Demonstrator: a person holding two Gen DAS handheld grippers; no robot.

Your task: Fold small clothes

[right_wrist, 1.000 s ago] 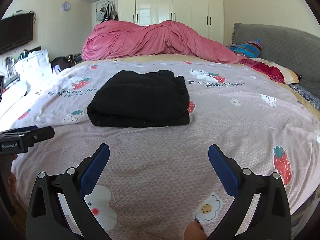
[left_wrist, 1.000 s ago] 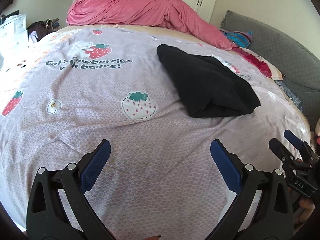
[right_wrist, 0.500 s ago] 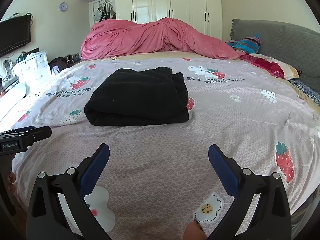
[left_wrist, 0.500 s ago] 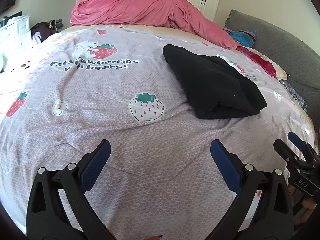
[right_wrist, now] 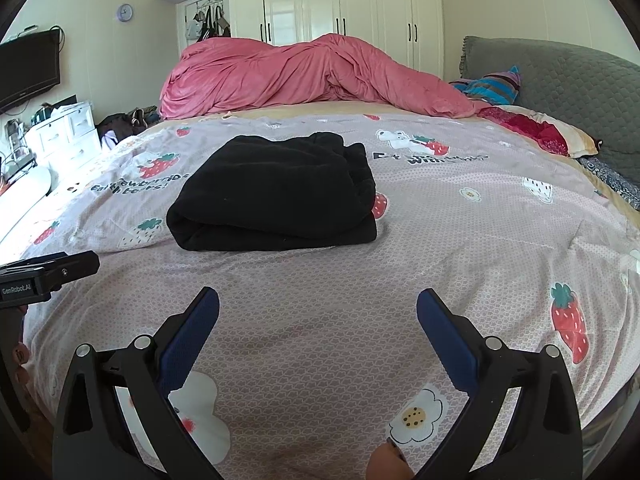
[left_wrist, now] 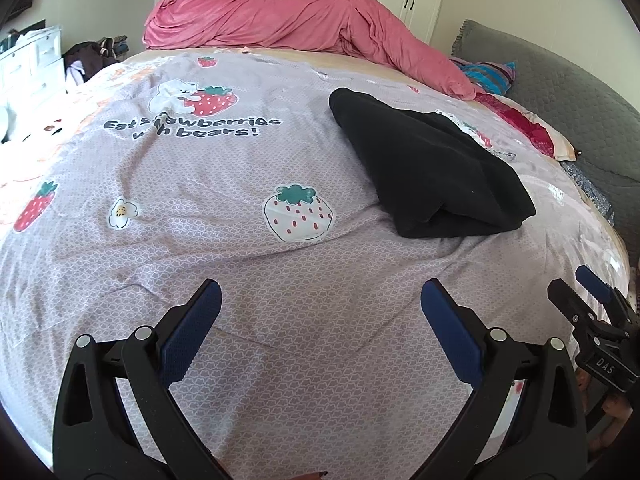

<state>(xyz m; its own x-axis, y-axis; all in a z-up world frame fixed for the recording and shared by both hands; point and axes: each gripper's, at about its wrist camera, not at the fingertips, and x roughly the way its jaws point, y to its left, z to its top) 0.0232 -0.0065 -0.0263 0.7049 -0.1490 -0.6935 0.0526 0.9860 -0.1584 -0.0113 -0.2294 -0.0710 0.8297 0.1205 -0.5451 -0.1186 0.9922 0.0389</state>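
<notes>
A black garment (left_wrist: 428,168) (right_wrist: 276,196) lies folded into a thick rectangle on the lilac strawberry-print bedspread (left_wrist: 224,184) (right_wrist: 460,240). My left gripper (left_wrist: 320,300) hovers open over the near part of the bed, short of the garment and to its left, with nothing between its blue pads. My right gripper (right_wrist: 318,304) is open too, empty, held just in front of the garment's folded edge. The right gripper also shows at the right border of the left wrist view (left_wrist: 588,292), and the left gripper's body sits at the left border of the right wrist view (right_wrist: 48,272).
A heaped pink duvet (right_wrist: 304,76) fills the far side of the bed. A grey padded headboard (right_wrist: 560,80) and pillows (right_wrist: 532,128) stand on the right. White drawers (right_wrist: 64,128) and clutter sit beside the bed on the left, wardrobes (right_wrist: 340,4) behind.
Both grippers have drawn back slightly and risen, staying open. The folded black garment has not moved.
</notes>
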